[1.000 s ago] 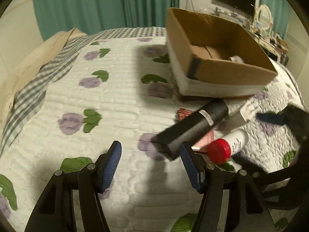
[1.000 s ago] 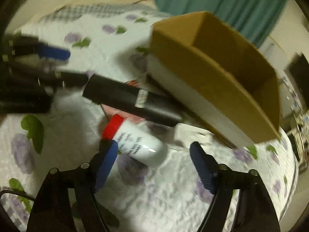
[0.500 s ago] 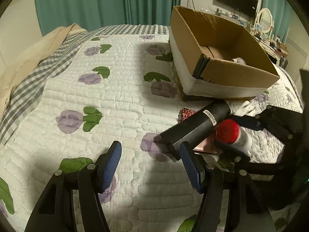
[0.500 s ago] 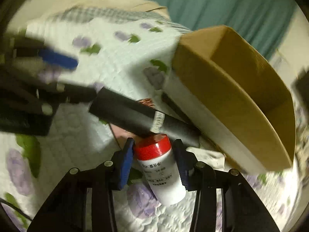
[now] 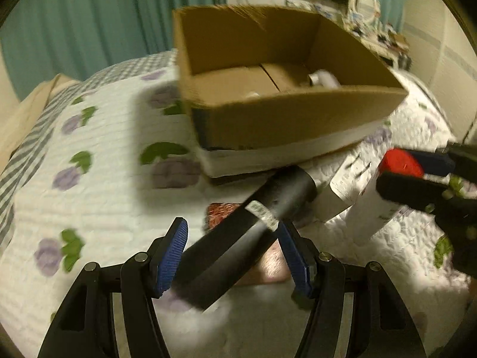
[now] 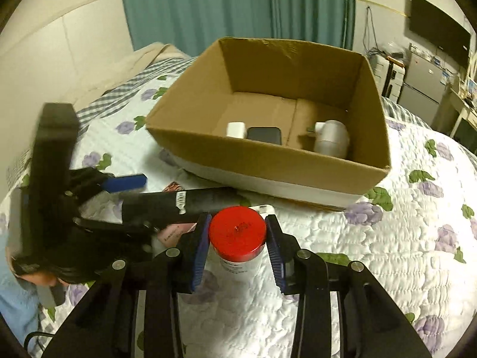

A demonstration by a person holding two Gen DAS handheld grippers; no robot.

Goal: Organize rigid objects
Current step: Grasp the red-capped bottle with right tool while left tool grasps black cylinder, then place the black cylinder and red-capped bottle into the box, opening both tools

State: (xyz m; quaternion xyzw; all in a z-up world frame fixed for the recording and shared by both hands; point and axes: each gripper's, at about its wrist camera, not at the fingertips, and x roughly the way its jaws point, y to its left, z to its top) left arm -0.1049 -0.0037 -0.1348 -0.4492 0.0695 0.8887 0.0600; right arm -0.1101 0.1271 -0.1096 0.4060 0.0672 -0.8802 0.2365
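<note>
A black tube (image 5: 244, 235) lies on the quilt, its near end between the open jaws of my left gripper (image 5: 232, 256); the pads do not press it. It also shows in the right wrist view (image 6: 179, 203). My right gripper (image 6: 237, 238) is shut on a white bottle with a red cap (image 6: 237, 229), held upright off the quilt in front of the cardboard box (image 6: 366, 176). The bottle shows at the right of the left wrist view (image 5: 399, 164). The box (image 5: 286, 119) holds a white charger (image 6: 236, 129), a dark phone (image 6: 264, 133) and a white fitting (image 6: 331, 138).
A pink card (image 5: 265, 271), a red glitter item (image 5: 222, 213) and a white packet (image 5: 345, 191) lie under and beside the tube. The flower-print quilt (image 6: 402, 238) covers the bed. Green curtains (image 6: 238, 6) hang behind; furniture stands at far right.
My right gripper has closed on the red-capped bottle and lifted it upright toward the box. My left gripper has moved forward so the black tube's end lies between its jaws.
</note>
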